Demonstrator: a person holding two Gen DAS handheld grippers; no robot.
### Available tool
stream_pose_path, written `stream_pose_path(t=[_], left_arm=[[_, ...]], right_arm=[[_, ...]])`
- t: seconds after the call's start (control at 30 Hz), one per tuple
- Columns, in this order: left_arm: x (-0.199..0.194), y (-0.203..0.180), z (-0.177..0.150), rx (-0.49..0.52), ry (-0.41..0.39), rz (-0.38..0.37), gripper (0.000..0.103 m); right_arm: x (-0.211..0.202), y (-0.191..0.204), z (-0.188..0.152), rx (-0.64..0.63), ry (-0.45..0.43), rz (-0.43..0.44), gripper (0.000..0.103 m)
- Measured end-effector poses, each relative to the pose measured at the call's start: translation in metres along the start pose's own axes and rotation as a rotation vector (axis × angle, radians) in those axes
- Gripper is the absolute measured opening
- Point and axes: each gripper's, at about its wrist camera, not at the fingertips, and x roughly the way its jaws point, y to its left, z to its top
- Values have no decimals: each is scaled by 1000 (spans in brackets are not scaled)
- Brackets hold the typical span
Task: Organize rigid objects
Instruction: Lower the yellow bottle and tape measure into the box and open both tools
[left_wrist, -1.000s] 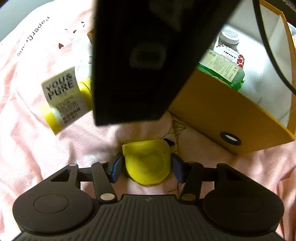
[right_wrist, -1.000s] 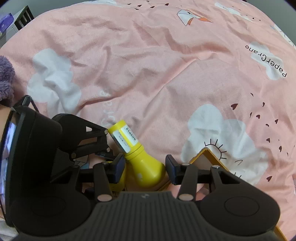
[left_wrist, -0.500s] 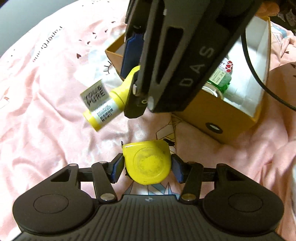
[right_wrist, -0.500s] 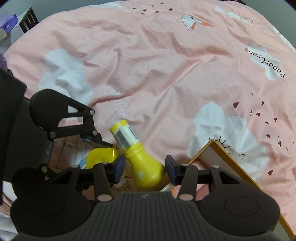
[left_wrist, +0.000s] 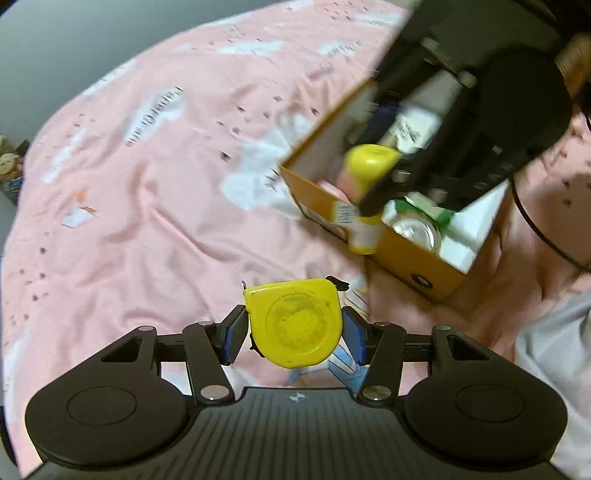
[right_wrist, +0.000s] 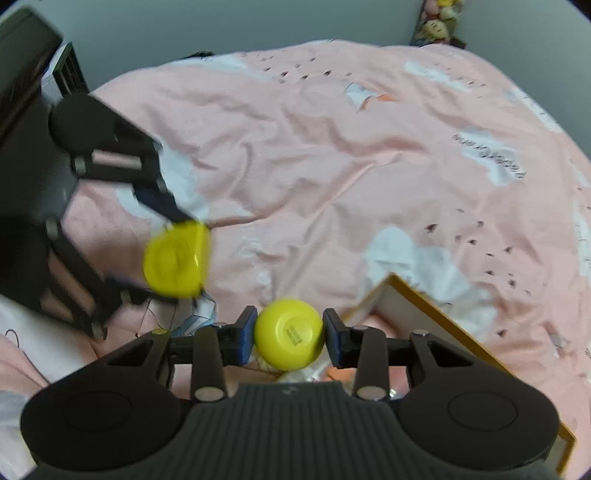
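Observation:
My left gripper (left_wrist: 293, 328) is shut on a yellow tape measure (left_wrist: 295, 325) and holds it above the pink bedspread; it also shows, blurred, in the right wrist view (right_wrist: 175, 260). My right gripper (right_wrist: 290, 334) is shut on a yellow bottle (right_wrist: 288, 334), seen base-on. In the left wrist view the bottle (left_wrist: 365, 195) hangs neck down from the right gripper over the rim of the orange cardboard box (left_wrist: 402, 254). The box holds a green mouthwash bottle (left_wrist: 421, 221) and other items.
The pink bedspread (right_wrist: 332, 166) with white clouds covers the whole area. The box's near corner (right_wrist: 424, 306) lies right of my right gripper. A dark shelf stands at the far left (right_wrist: 22, 74). Plush toys sit at the room's back (right_wrist: 439, 18).
Both grippers have lifted off the bed with their objects. The right gripper has carried the yellow bottle from beside the tape measure over to the box.

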Motion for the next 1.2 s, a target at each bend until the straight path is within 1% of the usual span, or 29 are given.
stream_pose_path(t=[0.07,0.17,0.33,0.53,0.7,0.8,0.9,1.0,1.1,1.2], left_arm=[[-8,6,8,-6,-18,8,62],[-16,2,20,14,-46,15,62],[-20,-12,44,89,-64,12,62],[-4,-33,67,170,-64,-4,62],[11,-46,84,223,-47,-16,62],[17,-51,92,252,-33,-17,62],[25,-54,100,270,-22,-17,62],[32,-56,108,278,-14,-23,62],[37,-57,114,289,-10,-27,62],[41,-57,119,289,-16,-35,62]], right_arm=[[-11,-6,-9,10,-12,-21,38],[-23,-19,-26,43,-4,-65,38],[-35,-45,-62,117,47,-153,38],[-32,-81,-109,211,141,-252,38],[-26,-103,-134,223,180,-325,38],[-19,-113,-142,219,200,-366,38],[-15,-119,-146,182,204,-415,38],[-11,-125,-143,178,195,-416,38],[-5,-128,-140,156,214,-442,38],[-6,-136,-139,174,209,-435,38]])
